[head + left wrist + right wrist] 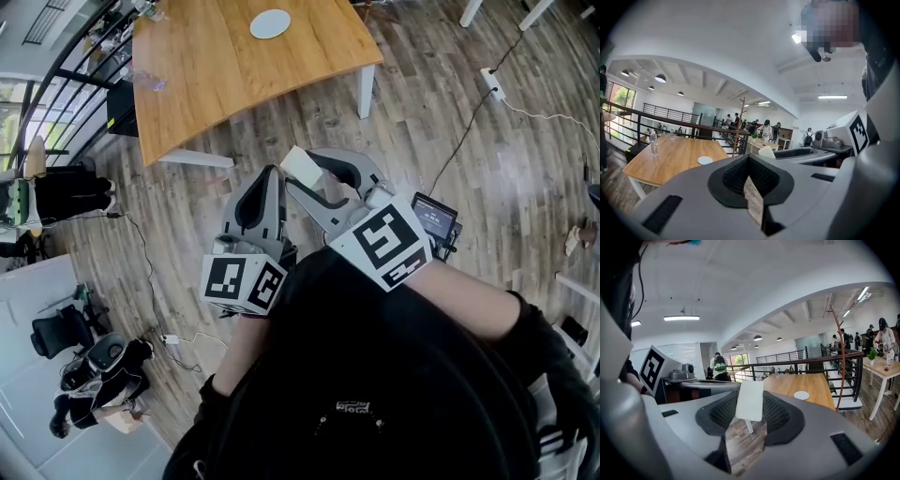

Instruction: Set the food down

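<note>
Both hands are up in front of the chest, over the wood floor. Right gripper (307, 172) has its jaws wide, clamped on the food (750, 401), a flat white piece on a stick, upright between the pads. Left gripper (270, 178) is just beside it, jaws closed, empty. The surface (216, 66) with a white disc (270, 23) is well apart from the food.

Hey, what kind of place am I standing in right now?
Probably an open-plan office or co-working space. There is a long wooden table on a wood floor, a black office chair off to one side, a black railing behind the table, and people gathered at desks further back.
</note>
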Tool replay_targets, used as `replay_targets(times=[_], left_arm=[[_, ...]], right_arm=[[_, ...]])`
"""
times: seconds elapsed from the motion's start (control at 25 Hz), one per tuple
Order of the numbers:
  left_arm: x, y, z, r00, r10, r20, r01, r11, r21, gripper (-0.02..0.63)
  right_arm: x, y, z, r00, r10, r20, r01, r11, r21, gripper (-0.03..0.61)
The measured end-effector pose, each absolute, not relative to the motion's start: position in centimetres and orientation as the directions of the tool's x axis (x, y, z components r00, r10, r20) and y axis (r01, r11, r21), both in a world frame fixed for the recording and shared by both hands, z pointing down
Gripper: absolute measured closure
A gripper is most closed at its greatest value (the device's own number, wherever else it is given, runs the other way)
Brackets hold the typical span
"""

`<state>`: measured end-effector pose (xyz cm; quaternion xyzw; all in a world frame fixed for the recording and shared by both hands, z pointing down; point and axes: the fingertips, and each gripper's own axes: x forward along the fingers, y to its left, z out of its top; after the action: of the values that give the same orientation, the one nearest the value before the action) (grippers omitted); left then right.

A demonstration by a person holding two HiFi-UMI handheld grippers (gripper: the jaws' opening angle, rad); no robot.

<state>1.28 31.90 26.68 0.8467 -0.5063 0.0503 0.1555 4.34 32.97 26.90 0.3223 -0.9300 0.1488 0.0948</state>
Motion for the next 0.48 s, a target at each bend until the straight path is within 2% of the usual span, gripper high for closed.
replay_targets(times=[0.48], left_arm=[[4.7,29.6,27.0,0.492,-0.835,0.248,-0.870,-0.457,0.188,0.611]], right_arm=[[7.4,31.1,27.2,-0.782,-0.570,0.251,-0.620,0.754,-0.217,0.400]])
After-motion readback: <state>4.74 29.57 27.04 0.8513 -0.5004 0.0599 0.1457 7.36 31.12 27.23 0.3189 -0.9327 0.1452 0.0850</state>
